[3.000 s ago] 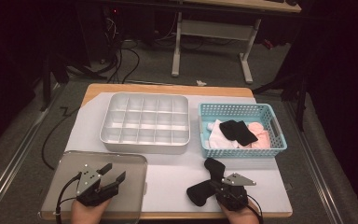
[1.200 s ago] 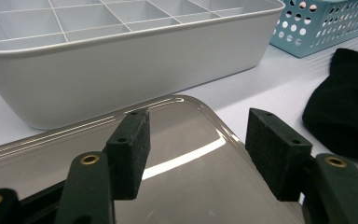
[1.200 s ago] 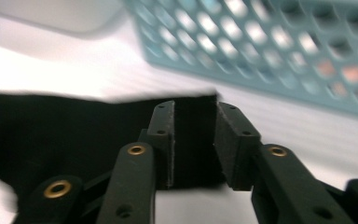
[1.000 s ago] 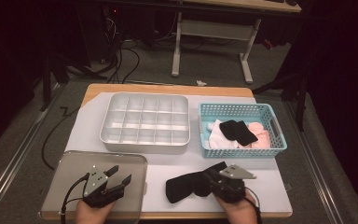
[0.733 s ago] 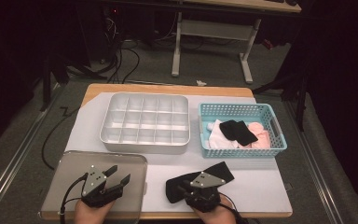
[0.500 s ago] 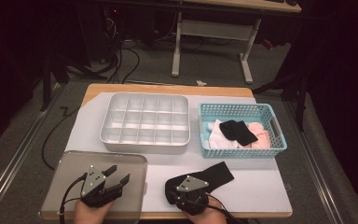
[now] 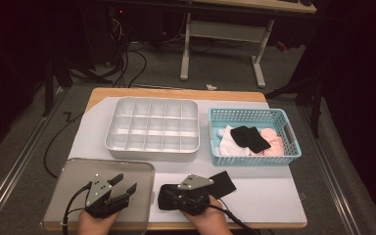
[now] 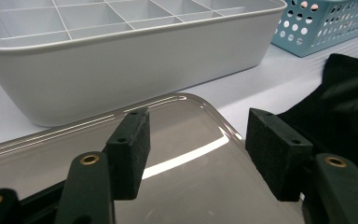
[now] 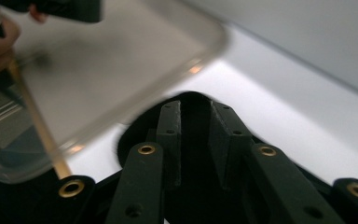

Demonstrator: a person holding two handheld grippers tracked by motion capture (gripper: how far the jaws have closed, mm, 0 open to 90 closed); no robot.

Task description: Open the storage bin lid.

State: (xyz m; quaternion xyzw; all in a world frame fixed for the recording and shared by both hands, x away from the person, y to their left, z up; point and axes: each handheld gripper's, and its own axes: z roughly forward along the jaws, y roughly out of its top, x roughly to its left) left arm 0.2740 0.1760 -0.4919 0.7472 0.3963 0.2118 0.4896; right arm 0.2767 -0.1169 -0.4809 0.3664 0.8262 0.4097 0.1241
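Right gripper (image 7: 169,198) at the near edge of the table, lying level and pointing left. Its jaws stand narrowly parted, having just been opening. In the right gripper view (image 9: 193,109) dark cloth lies between and under them, and the pads seem not to press it.

Sock (image 7: 223,182), black, on the white mat just right of the lid (image 7: 78,176). One end is bunched under the jaws and the other lies flat behind the gripper, toward the basket (image 7: 254,157).

Left gripper (image 7: 125,182) rests over the lid with jaws wide apart and nothing between them. In its own view (image 8: 200,135) the sock (image 8: 349,107) lies just past the right jaw.

Step in hand, by judgement: gathering the sock into a compact fold for a cell of the tray (image 7: 152,147).

- Close again only with both layers of cloth fully between the pads, since a thin pinch would let the fold fall open.
- Keep the jaws low and clear of the lid's rim, which lies just beside the bunched end.
- Use the idle left gripper to pin the free end.
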